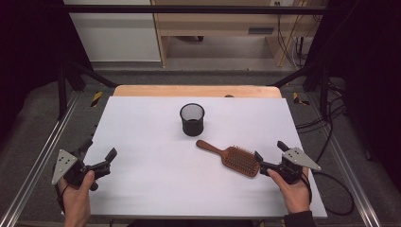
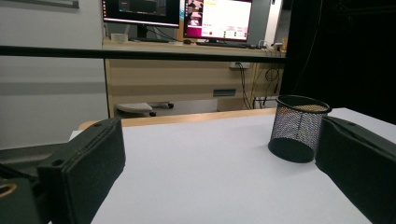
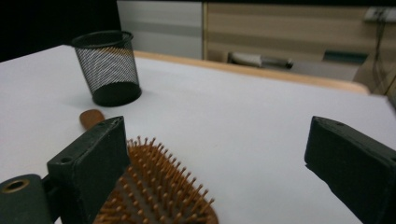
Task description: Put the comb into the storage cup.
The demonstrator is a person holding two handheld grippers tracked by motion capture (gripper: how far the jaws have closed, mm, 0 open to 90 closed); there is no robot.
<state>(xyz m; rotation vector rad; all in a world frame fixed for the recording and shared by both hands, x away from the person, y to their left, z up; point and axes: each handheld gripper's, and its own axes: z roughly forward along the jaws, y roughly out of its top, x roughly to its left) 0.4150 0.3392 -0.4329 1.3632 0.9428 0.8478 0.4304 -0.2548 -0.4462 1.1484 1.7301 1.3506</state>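
- No text, label, brand or number can be read anywhere in these views.
- The two monitors (image 2: 177, 16) on the desk behind the mesh cup (image 2: 299, 133) show bright windows, one with a white and yellow panel, but the writing on them is too small and blurred to make out.
- The hairbrush (image 1: 234, 157), just in front of the mesh cup, carries no visible mark.
- The yellow and black hazard strips (image 1: 96, 98) on the floor left of the mesh cup bear no lettering.
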